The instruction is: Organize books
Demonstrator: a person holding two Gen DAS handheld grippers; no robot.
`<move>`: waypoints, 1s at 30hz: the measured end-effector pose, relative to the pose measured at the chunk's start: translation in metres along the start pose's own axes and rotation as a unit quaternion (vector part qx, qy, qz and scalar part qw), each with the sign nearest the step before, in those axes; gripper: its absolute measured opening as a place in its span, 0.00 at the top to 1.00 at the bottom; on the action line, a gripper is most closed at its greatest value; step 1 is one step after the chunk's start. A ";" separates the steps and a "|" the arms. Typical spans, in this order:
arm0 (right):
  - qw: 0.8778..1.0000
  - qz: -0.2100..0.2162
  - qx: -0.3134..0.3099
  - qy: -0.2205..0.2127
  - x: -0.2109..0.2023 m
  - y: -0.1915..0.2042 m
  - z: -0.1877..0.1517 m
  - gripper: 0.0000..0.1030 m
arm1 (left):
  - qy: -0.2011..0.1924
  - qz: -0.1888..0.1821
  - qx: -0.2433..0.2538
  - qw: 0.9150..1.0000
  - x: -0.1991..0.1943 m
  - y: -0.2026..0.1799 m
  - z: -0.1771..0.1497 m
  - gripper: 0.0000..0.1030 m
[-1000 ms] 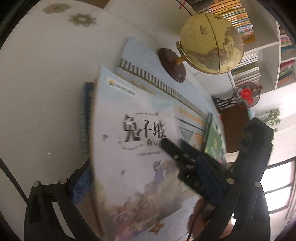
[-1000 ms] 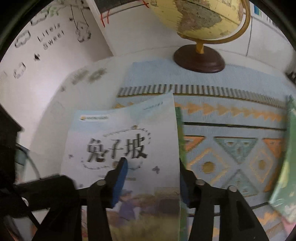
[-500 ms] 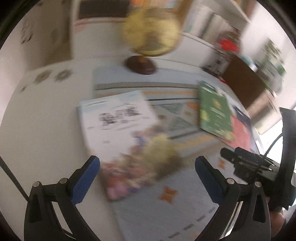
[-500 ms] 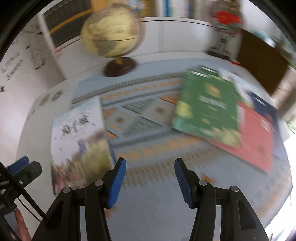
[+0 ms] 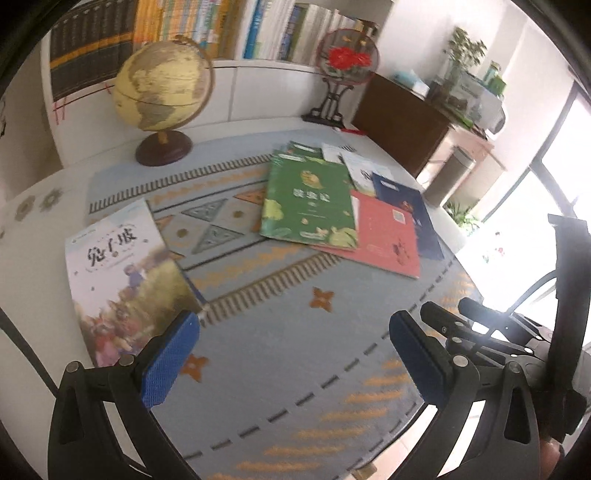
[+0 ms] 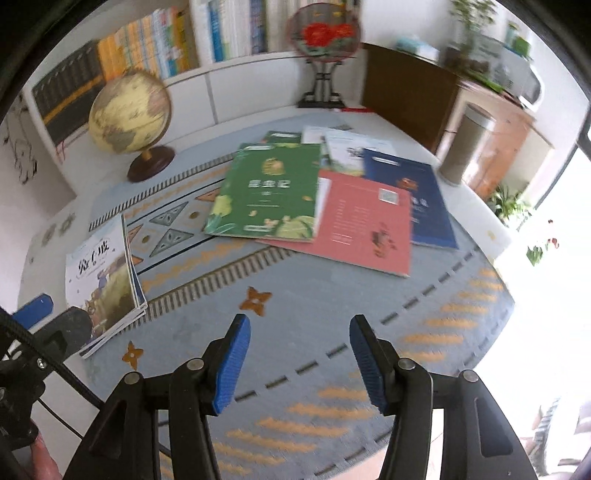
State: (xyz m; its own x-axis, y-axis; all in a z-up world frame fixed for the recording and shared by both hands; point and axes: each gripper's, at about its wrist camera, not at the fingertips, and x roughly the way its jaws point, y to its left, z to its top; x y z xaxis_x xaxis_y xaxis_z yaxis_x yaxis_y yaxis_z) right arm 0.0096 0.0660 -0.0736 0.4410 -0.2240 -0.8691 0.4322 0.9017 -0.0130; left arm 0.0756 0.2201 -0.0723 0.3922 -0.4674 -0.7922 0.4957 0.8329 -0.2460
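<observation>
Patterned tabletop [image 6: 303, 306] mostly bare in front; white book stack [image 6: 101, 280] at left edge, scattered books [image 6: 317, 199] farther back. Left gripper [image 5: 293, 345] jaws wide apart, empty; right gripper [image 6: 300, 345] jaws just opening, empty; both tilted down.

Hidden, cropped and blurred items, both wrist views.
You see the green book [image 6: 267, 192] covering part of the red book [image 6: 364, 229]; the white books [image 6: 345, 147] behind show only strips. Shelf spines [image 5: 207, 26] smear unreadably. Your window [image 5: 546, 206] area blows out white.

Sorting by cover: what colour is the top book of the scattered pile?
Green, clearest in the right wrist view.
</observation>
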 end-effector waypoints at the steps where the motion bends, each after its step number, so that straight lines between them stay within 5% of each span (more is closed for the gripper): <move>1: 1.000 0.008 0.010 0.001 -0.004 -0.010 -0.005 0.42 | 0.002 0.003 0.005 1.000 0.000 -0.008 -0.003 0.01; 18: 0.998 0.057 0.030 0.017 -0.004 -0.079 -0.028 0.42 | 0.042 -0.022 -0.015 0.999 0.020 -0.074 -0.027 0.01; 21: 0.998 0.051 0.027 0.017 0.007 -0.087 -0.020 0.42 | 0.058 -0.075 -0.055 0.994 0.041 -0.073 -0.016 0.01; 30: 0.999 0.037 -0.010 0.009 0.060 -0.121 0.052 0.42 | 0.040 -0.047 -0.074 0.995 0.112 -0.053 0.059 0.01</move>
State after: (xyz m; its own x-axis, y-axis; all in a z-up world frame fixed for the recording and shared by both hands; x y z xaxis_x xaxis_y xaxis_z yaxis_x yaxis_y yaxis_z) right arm 0.0250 -0.0764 -0.0985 0.4570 -0.1504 -0.8767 0.3829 0.9228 0.0413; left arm 0.1386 0.1058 -0.1153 0.2834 -0.5258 -0.8020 0.4062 0.8234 -0.3963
